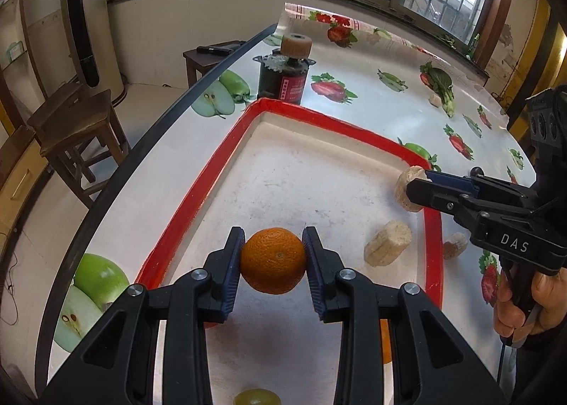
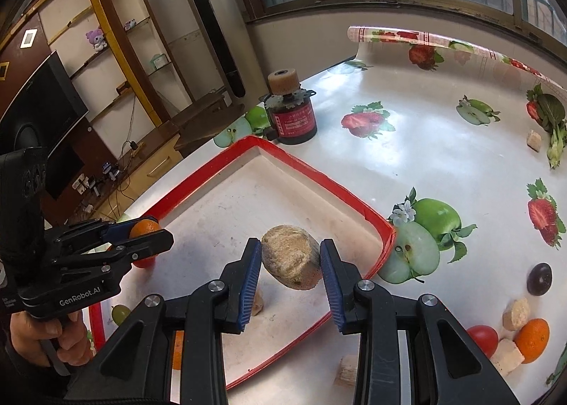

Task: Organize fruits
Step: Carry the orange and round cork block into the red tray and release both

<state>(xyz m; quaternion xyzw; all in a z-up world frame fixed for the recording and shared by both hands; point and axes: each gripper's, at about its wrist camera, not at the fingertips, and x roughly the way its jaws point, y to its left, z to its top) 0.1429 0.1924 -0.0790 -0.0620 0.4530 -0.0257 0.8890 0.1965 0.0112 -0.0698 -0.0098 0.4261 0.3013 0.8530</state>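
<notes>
My left gripper (image 1: 273, 259) is shut on an orange (image 1: 273, 260) and holds it over the red-rimmed white tray (image 1: 198, 192). It also shows in the right wrist view (image 2: 141, 231), at the tray's left side. My right gripper (image 2: 290, 263) is shut on a beige chunk (image 2: 290, 261) above the tray (image 2: 319, 178). In the left wrist view that chunk (image 1: 407, 189) hangs over the tray's right rim. Another beige chunk (image 1: 388, 242) lies in the tray. A green grape (image 1: 257, 397) and a second orange (image 1: 385, 341) lie in the tray below my left gripper.
A dark motor with a beige wheel (image 2: 292, 111) stands beyond the tray. On the fruit-print tablecloth right of the tray lie an orange (image 2: 532, 339), a red tomato (image 2: 482, 337), a dark grape (image 2: 539, 278) and beige chunks (image 2: 516, 308). Wooden stools (image 1: 76, 128) stand left of the table.
</notes>
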